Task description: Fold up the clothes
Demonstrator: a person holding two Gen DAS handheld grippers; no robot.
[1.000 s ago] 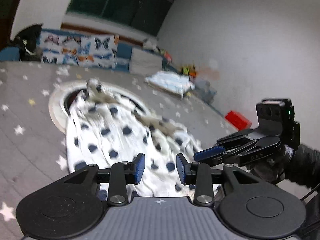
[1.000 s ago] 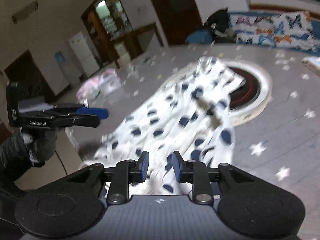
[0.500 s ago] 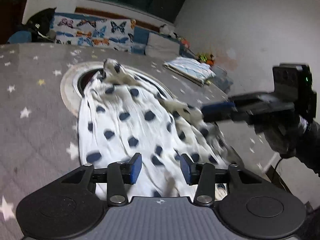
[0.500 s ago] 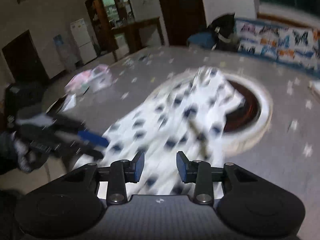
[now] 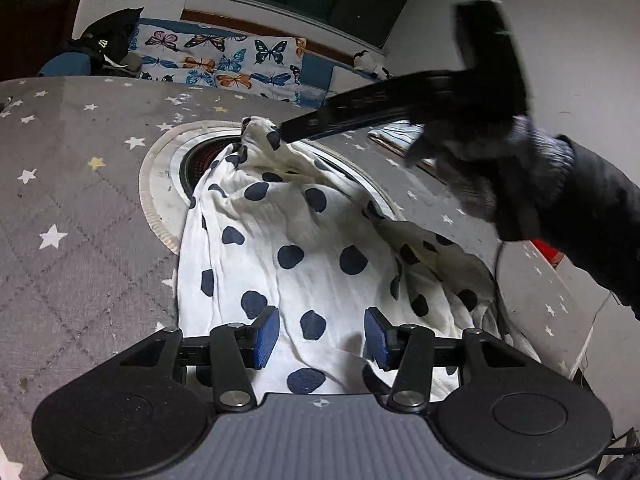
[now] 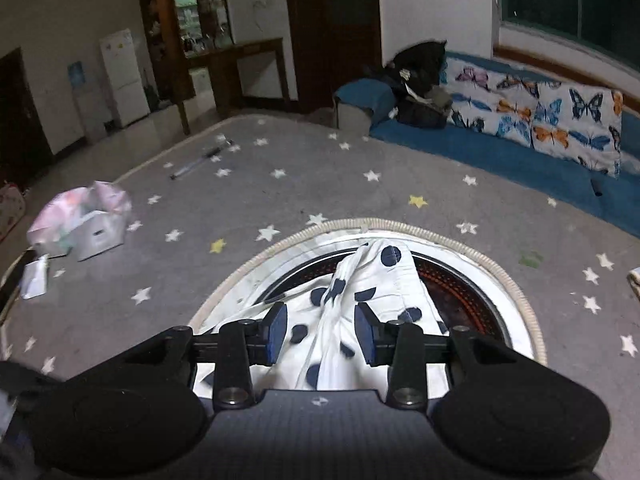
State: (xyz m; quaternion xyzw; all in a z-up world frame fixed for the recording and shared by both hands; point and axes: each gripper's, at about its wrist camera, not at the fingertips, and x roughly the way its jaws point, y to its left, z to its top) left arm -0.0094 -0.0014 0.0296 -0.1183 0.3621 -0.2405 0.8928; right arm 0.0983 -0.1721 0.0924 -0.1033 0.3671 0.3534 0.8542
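A white garment with navy dots (image 5: 304, 232) lies crumpled lengthwise on the grey star-patterned table cover (image 5: 80, 184), its far end over a round recess. My left gripper (image 5: 320, 338) hovers open over the garment's near end; cloth lies under the gap and the pads do not press it. A gloved hand (image 5: 480, 168) holds my right gripper (image 5: 282, 133) at the garment's far, bunched end. In the right wrist view my right gripper (image 6: 321, 332) is open, with a raised fold of the garment (image 6: 360, 280) standing between the pads, gaps showing on both sides.
A round ringed recess with a dark red centre (image 6: 500, 276) sits under the garment's far end. Butterfly cushions (image 6: 552, 120) and a black bag (image 6: 420, 76) line a blue bench behind. A box with a pink bag (image 6: 84, 220) stands left. A folded cloth (image 5: 396, 136) lies far right.
My right gripper has swept from beside the garment's near end to its far end over the recess. Both grippers' jaws stand wider than before. The left gripper moved slightly lower over the cloth.
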